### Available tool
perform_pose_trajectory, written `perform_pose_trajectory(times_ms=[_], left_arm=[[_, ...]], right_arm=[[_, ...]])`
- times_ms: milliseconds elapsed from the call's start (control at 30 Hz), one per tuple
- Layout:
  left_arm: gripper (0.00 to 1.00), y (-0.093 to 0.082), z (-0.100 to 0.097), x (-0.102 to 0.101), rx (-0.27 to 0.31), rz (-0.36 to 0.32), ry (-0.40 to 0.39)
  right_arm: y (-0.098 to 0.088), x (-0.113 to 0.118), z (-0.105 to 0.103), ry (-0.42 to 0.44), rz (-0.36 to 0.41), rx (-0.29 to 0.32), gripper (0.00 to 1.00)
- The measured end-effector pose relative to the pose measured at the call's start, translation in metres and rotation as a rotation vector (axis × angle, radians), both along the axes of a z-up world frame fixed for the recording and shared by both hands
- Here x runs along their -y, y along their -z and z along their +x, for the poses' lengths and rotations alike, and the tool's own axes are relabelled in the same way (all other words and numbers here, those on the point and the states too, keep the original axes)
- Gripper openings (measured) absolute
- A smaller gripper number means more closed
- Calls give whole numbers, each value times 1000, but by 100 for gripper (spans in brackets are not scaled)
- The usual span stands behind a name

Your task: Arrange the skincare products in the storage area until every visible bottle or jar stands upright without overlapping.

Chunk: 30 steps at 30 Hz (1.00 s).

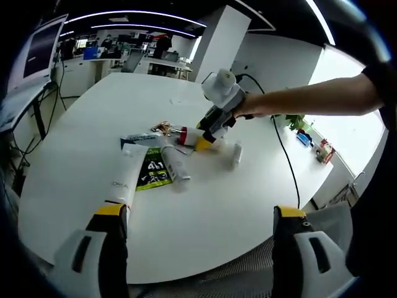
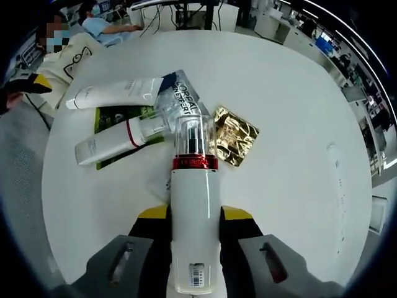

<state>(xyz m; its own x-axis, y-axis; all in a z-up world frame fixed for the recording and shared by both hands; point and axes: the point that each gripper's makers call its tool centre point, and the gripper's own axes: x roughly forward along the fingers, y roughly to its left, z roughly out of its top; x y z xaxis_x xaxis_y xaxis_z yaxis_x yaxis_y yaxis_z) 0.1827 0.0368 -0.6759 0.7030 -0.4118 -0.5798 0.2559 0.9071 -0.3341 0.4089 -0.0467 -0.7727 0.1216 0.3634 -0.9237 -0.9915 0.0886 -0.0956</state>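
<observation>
On the white round table (image 1: 87, 105) lies a heap of skincare items. It holds a large white tube (image 1: 127, 174), a slimmer white tube (image 1: 175, 162), a green-and-black sachet (image 1: 152, 172), a silver-blue sachet (image 1: 141, 139) and a gold packet (image 1: 162, 127). My right gripper (image 1: 205, 141) is shut on a white bottle (image 1: 183, 134) with a red ring and clear cap, which lies flat along the jaws. In the right gripper view the same bottle (image 2: 193, 180) sits between the jaws of the right gripper (image 2: 193, 214), cap toward the gold packet (image 2: 234, 136). My left gripper (image 1: 200, 211) is open and holds nothing, near the table's front edge.
A small white tube (image 1: 236, 153) lies apart to the right of the heap, and is the slim tube (image 2: 338, 186) in the right gripper view. A black cable (image 1: 282, 155) runs across the table. Desks, monitors and a seated person (image 2: 99, 25) stand beyond the table.
</observation>
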Motion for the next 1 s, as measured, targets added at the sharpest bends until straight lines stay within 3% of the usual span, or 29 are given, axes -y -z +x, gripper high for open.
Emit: perform_pose_trajectory(times_ms=[567, 1000], left_arm=[[90, -1, 0, 1, 14, 5, 12], [90, -4, 0, 2, 25, 4, 14]], right_arm=[[-24, 2, -8, 57, 122, 49, 28], [-54, -1, -27, 105, 237, 88, 28]])
